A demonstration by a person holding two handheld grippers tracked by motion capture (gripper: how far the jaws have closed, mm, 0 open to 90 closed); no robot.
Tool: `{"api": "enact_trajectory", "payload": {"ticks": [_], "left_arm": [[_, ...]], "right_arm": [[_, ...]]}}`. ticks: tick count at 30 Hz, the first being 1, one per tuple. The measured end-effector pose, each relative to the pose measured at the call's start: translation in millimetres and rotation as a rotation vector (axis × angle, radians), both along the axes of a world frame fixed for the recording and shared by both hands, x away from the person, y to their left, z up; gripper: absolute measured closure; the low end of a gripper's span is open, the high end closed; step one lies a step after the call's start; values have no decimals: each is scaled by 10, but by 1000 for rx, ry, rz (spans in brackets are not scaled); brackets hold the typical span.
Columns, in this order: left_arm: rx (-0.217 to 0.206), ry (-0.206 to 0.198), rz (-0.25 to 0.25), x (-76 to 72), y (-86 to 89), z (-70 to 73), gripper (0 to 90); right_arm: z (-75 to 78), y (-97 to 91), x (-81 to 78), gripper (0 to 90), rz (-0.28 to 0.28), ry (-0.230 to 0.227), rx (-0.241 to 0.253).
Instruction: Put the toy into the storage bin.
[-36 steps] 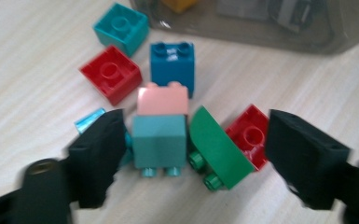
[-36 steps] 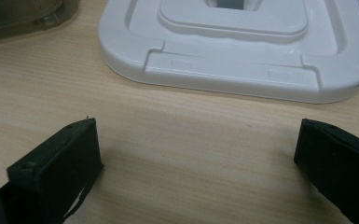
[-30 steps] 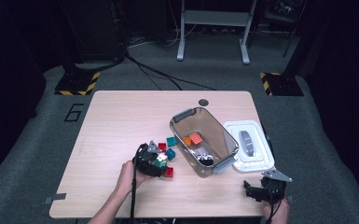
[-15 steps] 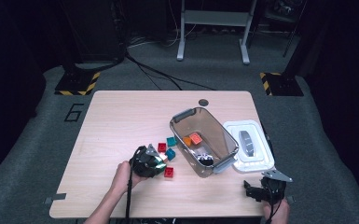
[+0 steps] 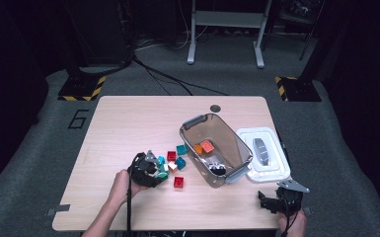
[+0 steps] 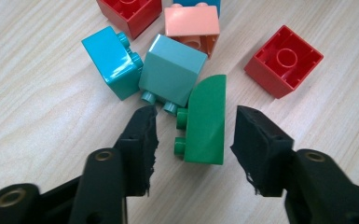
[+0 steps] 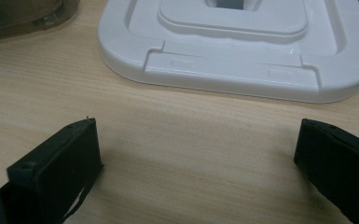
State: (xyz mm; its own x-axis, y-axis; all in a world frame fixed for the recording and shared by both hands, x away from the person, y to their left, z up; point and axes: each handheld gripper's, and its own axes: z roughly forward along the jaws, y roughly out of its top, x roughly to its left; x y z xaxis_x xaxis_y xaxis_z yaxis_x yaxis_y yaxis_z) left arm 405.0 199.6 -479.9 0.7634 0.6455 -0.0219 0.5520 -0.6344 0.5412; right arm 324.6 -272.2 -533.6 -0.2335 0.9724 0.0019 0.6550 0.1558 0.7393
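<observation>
**A:** What do you see, biggest thing first?

**B:** I see the wooden table (image 5: 128, 123), then the clear bin (image 5: 216, 148) right of centre, holding an orange brick and a dark piece. Its white lid (image 5: 264, 154) lies flat just beside the bin on the right.

**A:** And the loose bricks?

**B:** They sit in a cluster left of the bin: a red brick (image 6: 283, 60), a pale orange one (image 6: 192, 25), two teal ones, and the green brick (image 6: 206, 121) lying on its side nearest me.

**A:** Your tongs?

**B:** My left gripper (image 6: 193, 140) has just been opening. The green brick lies between its jaws with a gap on each side, so nothing is gripped. My right gripper (image 7: 196, 154) rests near the table's front right corner, jaws spread wide over bare wood, empty, with the lid ahead.
</observation>
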Motion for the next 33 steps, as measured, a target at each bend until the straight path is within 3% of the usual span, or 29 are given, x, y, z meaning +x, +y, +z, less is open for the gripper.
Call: {"api": "enact_trajectory", "payload": {"ticks": [6, 11, 13, 17, 27, 33], "left_arm": [[9, 15, -15, 15, -63, -42, 485], [2, -11, -22, 2, -72, -78, 658], [-16, 5, -26, 10, -52, -78, 663], [-40, -5, -16, 10, -20, -69, 667], [-75, -22, 0, 8, 49, 19, 668], [-76, -31, 1, 11, 61, 53, 668]], "right_arm": [[0, 0, 0, 0, 0, 0, 0], [0, 0, 0, 0, 0, 0, 0], [0, 0, 0, 0, 0, 0, 0], [0, 0, 0, 0, 0, 0, 0], [0, 0, 0, 0, 0, 0, 0], [0, 0, 0, 0, 0, 0, 0]]}}
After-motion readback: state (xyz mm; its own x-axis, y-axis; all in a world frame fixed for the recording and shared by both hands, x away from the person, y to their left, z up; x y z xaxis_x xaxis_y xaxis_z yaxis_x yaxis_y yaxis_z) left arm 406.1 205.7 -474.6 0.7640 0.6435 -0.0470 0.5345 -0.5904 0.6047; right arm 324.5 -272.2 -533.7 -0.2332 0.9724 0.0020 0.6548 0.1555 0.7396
